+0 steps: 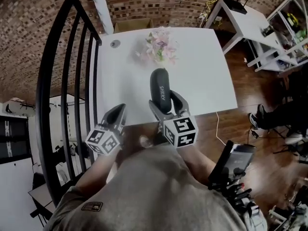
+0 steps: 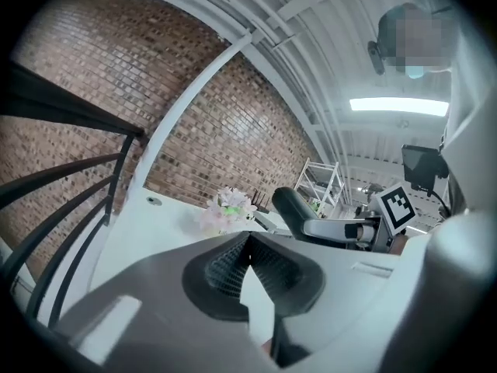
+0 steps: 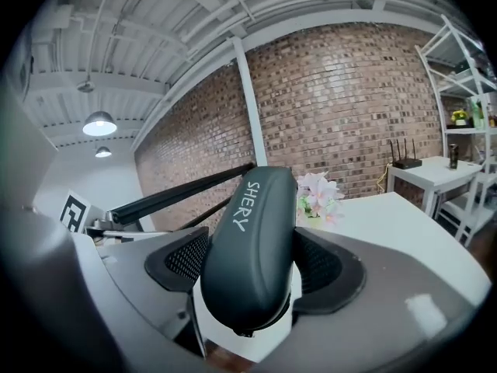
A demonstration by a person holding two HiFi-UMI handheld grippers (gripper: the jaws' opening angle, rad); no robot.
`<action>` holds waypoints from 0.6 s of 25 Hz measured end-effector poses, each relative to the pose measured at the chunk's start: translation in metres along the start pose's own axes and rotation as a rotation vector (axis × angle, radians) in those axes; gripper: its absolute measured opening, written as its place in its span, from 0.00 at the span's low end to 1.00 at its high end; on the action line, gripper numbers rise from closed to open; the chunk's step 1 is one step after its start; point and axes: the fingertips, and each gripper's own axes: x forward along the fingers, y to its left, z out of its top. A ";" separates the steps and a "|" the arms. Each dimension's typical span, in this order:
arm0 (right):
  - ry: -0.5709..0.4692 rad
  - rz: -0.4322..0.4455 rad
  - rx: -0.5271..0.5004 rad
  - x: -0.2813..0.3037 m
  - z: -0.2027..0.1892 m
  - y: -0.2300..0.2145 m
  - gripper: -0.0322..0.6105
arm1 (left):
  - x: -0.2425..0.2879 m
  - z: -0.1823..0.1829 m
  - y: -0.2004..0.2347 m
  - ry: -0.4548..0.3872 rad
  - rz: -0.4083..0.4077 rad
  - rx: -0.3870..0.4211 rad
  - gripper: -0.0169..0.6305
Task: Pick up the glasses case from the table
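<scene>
While the right claw (image 1: 166,106) pinches the glasses case (image 1: 160,86), I'd hold it level, squeeze steady; left claw (image 1: 117,113) is pressed together.

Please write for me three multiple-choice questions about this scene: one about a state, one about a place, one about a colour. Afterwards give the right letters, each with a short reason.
1. How do the jaws of the left gripper stand?
A. wide apart
B. closed together, holding nothing
C. shut on a pen

2. Where is the glasses case?
A. in the left gripper
B. in a drawer
C. between the jaws of the right gripper

3. What colour is the glasses case?
A. red
B. dark, with white lettering
C. yellow

Answers:
1 B: in the left gripper view the jaw tips meet and nothing is between them.
2 C: in the right gripper view both pads press against the sides of the case.
3 B: the shell looks dark in every view, and the letters on it are white.
</scene>
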 end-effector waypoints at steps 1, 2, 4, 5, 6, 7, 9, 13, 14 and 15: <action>-0.009 -0.006 0.006 -0.006 0.001 -0.002 0.61 | 0.001 0.000 -0.004 -0.003 -0.010 0.003 0.03; -0.016 -0.012 0.011 -0.012 0.002 -0.005 0.61 | 0.002 0.001 -0.008 -0.006 -0.018 0.003 0.03; -0.029 -0.020 0.020 -0.022 0.004 -0.008 0.61 | 0.003 0.001 -0.015 -0.008 -0.030 0.003 0.03; -0.035 -0.024 0.024 -0.027 0.005 -0.010 0.61 | 0.004 0.002 -0.018 -0.007 -0.035 0.005 0.03; -0.042 -0.027 0.027 -0.031 0.007 -0.013 0.61 | 0.005 0.002 -0.021 -0.006 -0.039 0.007 0.03; -0.046 -0.031 0.029 -0.035 0.008 -0.016 0.61 | 0.008 0.003 -0.024 -0.005 -0.042 0.009 0.03; -0.051 -0.036 0.030 -0.042 0.009 -0.021 0.61 | 0.012 0.006 -0.032 -0.009 -0.050 0.012 0.03; -0.062 -0.048 0.040 -0.052 0.009 -0.032 0.61 | 0.021 0.010 -0.046 -0.017 -0.072 0.025 0.03; -0.064 -0.052 0.044 -0.054 0.009 -0.034 0.61 | 0.023 0.010 -0.049 -0.016 -0.077 0.024 0.03; -0.064 -0.055 0.047 -0.056 0.008 -0.035 0.61 | 0.024 0.009 -0.051 -0.015 -0.081 0.024 0.03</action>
